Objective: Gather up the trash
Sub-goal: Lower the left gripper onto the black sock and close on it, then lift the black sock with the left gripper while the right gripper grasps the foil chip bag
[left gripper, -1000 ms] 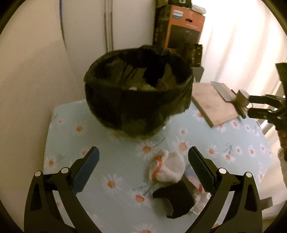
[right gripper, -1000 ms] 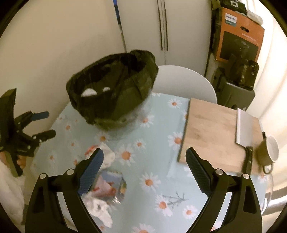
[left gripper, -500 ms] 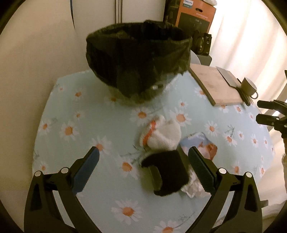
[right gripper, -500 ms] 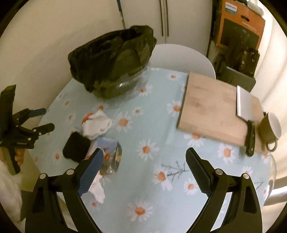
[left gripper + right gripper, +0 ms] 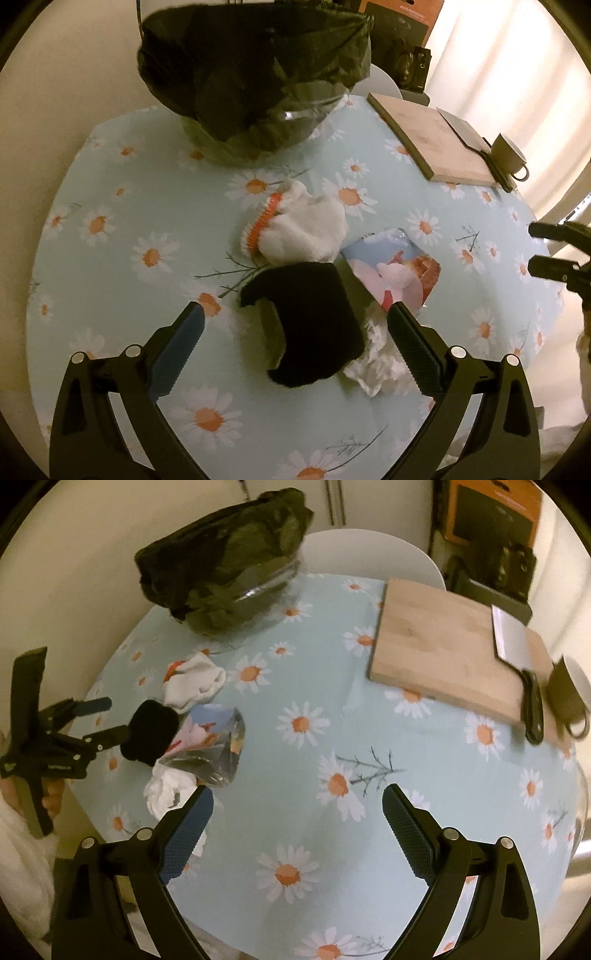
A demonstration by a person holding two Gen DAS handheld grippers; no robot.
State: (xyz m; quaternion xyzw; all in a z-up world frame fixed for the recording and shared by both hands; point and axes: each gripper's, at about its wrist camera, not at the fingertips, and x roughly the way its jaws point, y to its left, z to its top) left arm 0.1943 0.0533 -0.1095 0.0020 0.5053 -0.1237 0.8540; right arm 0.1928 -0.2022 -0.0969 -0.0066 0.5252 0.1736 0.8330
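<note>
The left gripper [image 5: 293, 328] is held with its jaws wide apart, and a black sock [image 5: 310, 321] is framed between them, lying on the counter [image 5: 147, 206] and gripped by neither. Just beyond it a white sock with an orange band [image 5: 295, 229] is seen touching the black one. A printed foil wrapper [image 5: 399, 269] lies to their right, and crumpled white tissue [image 5: 376, 365] lies against the right-hand finger.

The right gripper [image 5: 297, 825] is likewise held with its jaws apart and empty, above a bare stretch of the daisy-printed, pale blue cloth that covers the round counter.

At the far side a clear bin lined with a black bag [image 5: 255, 70] is stood, close to a cream wall. A wooden cutting board [image 5: 450, 650] carrying a cleaver [image 5: 517, 664] is placed to the right, with a mug [image 5: 569, 694] just beside it.

Pale curtains [image 5: 498, 55] are shown only by the left wrist view. A white chair back [image 5: 369, 554] behind the counter and an orange box [image 5: 491, 509] are given more fully by the right wrist view, where the left gripper is also seen from the side, reaching in over the black sock.
</note>
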